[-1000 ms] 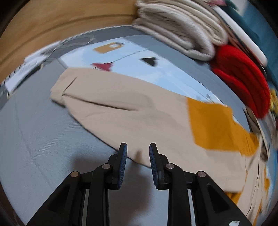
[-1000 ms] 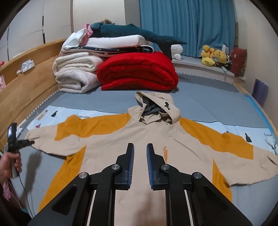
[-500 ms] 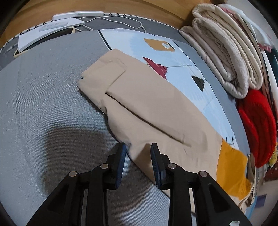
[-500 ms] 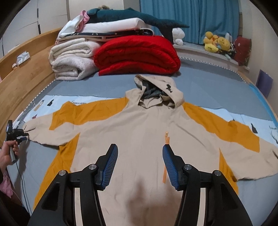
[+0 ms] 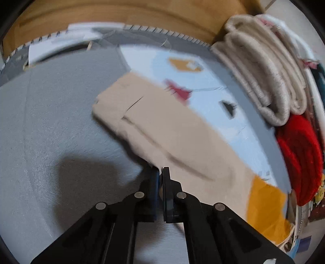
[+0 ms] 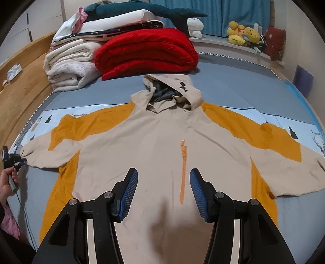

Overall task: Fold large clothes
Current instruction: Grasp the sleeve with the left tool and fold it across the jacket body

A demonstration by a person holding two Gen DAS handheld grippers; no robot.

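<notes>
A beige and mustard hooded jacket (image 6: 154,142) lies spread front-up across the grey bed (image 6: 233,87), hood towards the stacked bedding and both sleeves stretched out to the sides. The left gripper (image 5: 161,172) is closed on the lower edge of the beige sleeve (image 5: 162,132) not far from the cuff, with a thin sliver of cloth pinched between its jaws; from the right wrist view it appears small at the far left edge, held in the person's hand (image 6: 8,180), touching the sleeve end. The right gripper (image 6: 163,193) hovers over the lower front of the jacket, about half open with its jaws easing together, nothing between them but the cloth lying flat below; the orange zipper (image 6: 183,172) runs just inside its right-hand pad. A light blue printed strip of the bed cover (image 5: 182,85) shows under the sleeves. Beyond the hood sit a folded red blanket (image 6: 146,52) and, beside it, rolled cream blankets (image 6: 69,69) topped with white bedding and a dark teal plush whale (image 6: 146,10). Yellow soft toys (image 6: 241,34) rest on the ledge under the blue curtain (image 6: 233,12). A wooden bed frame (image 6: 20,85) borders the left side. Nothing lies on the jacket itself.
</notes>
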